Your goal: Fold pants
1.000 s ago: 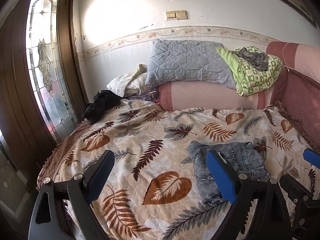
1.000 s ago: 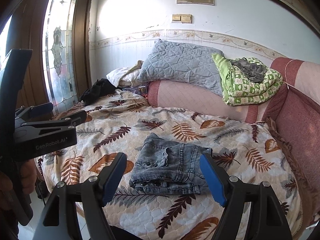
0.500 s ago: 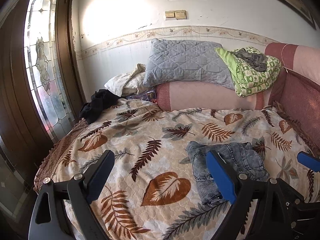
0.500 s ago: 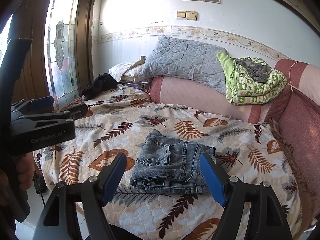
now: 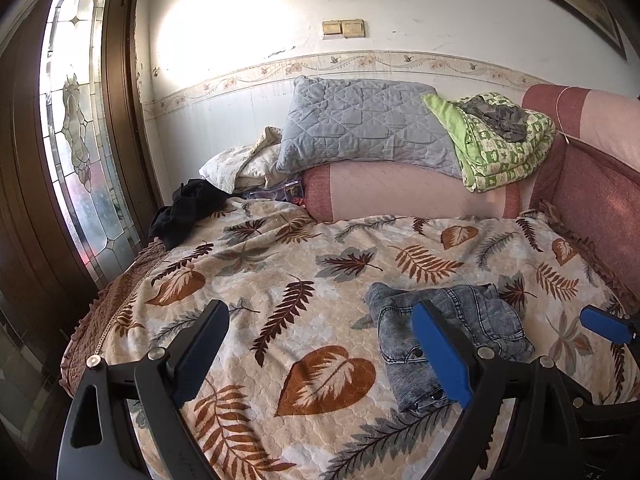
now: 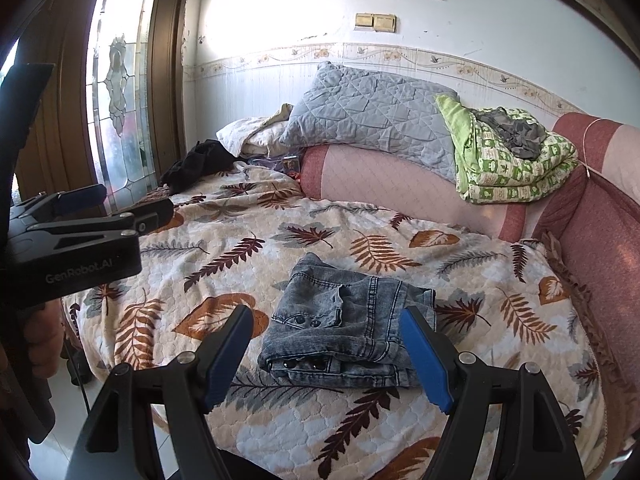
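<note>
Grey denim pants (image 6: 344, 328) lie folded into a compact bundle on the leaf-patterned bedspread (image 6: 240, 256), waist buttons facing me. In the left wrist view the same pants (image 5: 448, 332) sit to the right, partly behind the blue right finger. My left gripper (image 5: 320, 344) hovers open over bare bedspread, left of the pants. My right gripper (image 6: 324, 348) stands open in front of the pants, held back from them, nothing between its fingers. The left gripper's body (image 6: 72, 248) shows at the left edge of the right wrist view, held by a hand (image 6: 40, 336).
A grey quilted pillow (image 5: 368, 132) and a green patterned blanket (image 5: 500, 144) rest on the pink headboard bolster (image 5: 400, 192). Black clothing (image 5: 184, 208) lies at the bed's far left corner beside a glass-panelled wooden door (image 5: 76, 120). A padded red side (image 6: 600, 248) borders the bed on the right.
Both views have shifted very slightly; the pants lie as before and both grippers stay open at the same width.
</note>
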### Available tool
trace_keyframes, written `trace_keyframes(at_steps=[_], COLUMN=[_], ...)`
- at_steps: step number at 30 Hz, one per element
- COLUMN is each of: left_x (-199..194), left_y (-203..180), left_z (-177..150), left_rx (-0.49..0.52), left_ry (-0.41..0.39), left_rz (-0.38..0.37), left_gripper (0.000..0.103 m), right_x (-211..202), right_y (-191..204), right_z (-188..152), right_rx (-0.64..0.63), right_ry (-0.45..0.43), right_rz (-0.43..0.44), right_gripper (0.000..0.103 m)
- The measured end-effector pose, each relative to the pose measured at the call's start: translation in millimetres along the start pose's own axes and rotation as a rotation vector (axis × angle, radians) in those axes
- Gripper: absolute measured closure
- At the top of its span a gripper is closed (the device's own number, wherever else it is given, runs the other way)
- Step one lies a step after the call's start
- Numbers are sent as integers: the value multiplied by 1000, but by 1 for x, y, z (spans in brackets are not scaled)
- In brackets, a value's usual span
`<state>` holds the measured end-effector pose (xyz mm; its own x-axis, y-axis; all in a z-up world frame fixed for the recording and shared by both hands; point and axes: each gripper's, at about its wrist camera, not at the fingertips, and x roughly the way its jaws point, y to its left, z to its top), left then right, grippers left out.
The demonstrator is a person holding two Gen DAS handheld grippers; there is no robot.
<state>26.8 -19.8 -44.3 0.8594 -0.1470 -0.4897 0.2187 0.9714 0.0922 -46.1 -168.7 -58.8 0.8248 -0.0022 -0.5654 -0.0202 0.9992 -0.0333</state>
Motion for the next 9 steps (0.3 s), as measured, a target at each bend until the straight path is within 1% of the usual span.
trace_keyframes(at_steps=[9], left_x=[12], left_y=[-1], left_z=[-4], left_rx=[-2], left_ry=[20], left_rz=[-20], left_gripper=[10], right_x=[10], right_y=[-2], right_z=[-1], right_rx=[16], right_ry=[16], right_rz=[10], right_gripper=[25])
